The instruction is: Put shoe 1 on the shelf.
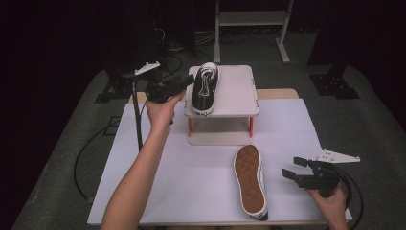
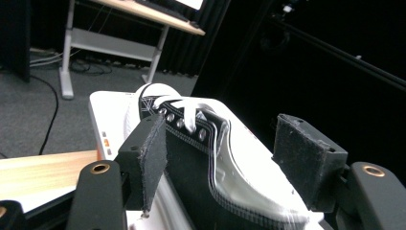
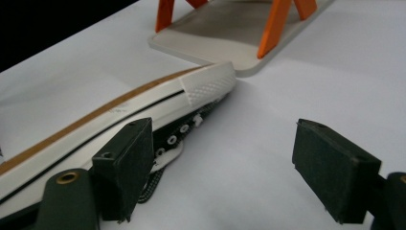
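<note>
We see our left gripper [image 1: 184, 82] raised at the left edge of a small two-tier stand [image 1: 239, 96], jaws spread apart and clasping nothing. Straight ahead of it, lying on the stand's top shelf, is a black sneaker [image 1: 206, 87]. In the left gripper view that black sneaker [image 2: 201, 158] sits between the two spread pads, its laced front reaching away from us, yet we cannot tell whether either pad touches it.

Our right gripper [image 1: 296, 168] rests low near the right edge of the counter [image 1: 201, 182], its jaws also wide apart and empty. To its left, well within reach but apart from it, lies a second sneaker [image 1: 250, 179], flipped so its sole faces up. In the right gripper view this overturned sneaker [image 3: 143, 105] runs just beside the left pad, and the stand's base [image 3: 230, 28] with its orange legs lies farther ahead.

The upright sneaker is black canvas with white laces, metal eyelets, white stitching and a white rubber toe. The overturned one shows a brown textured sole, a white rubber sidewall with a thin black stripe, and a dimpled toe bumper. There are faint dark marks on the sidewall, too small for us to read.
</note>
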Demonstrator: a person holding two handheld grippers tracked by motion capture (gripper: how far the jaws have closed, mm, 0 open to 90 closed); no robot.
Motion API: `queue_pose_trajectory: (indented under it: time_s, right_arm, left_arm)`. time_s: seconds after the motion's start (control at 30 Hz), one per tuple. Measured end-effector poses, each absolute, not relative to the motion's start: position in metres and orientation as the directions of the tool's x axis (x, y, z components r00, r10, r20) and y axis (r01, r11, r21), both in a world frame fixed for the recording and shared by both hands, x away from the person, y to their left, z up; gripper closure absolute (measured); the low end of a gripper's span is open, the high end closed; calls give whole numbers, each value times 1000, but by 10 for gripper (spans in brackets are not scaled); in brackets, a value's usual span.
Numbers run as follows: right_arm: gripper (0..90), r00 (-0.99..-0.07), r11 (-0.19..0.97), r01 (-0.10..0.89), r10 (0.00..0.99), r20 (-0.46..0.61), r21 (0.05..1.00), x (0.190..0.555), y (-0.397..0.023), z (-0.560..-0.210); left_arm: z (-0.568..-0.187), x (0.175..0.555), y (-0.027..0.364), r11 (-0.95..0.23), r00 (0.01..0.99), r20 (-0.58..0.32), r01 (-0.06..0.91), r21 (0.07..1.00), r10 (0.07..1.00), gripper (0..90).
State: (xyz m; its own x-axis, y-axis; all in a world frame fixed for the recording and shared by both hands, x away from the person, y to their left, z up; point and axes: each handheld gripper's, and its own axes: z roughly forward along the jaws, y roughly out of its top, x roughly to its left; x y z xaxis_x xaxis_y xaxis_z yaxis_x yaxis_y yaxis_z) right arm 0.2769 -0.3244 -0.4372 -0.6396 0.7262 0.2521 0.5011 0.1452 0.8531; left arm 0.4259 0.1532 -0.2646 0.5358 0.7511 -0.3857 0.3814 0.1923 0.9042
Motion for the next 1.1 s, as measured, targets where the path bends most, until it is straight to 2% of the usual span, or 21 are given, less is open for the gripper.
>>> queue_pose_trajectory:
  time_s: [0.17,0.63,0.9,1.1]
  right_arm:
    - [215,-660,170,496,710,243,851,275,-314,-429]
    - [215,-722,248,484,655,222,839,274,-275,-423]
    - [216,-732,254,493,638,239,832,278,-266,-425]
    - [216,-737,264,497,631,242,827,277,-259,-424]
  left_arm:
    - [-268,412,168,192,548,-387,379,905,742,287]
    - [-300,381,193,154,573,-362,378,913,735,260]
    - [-315,370,207,162,563,-375,392,906,736,239]
    - [-329,360,217,127,567,-347,391,912,747,218]
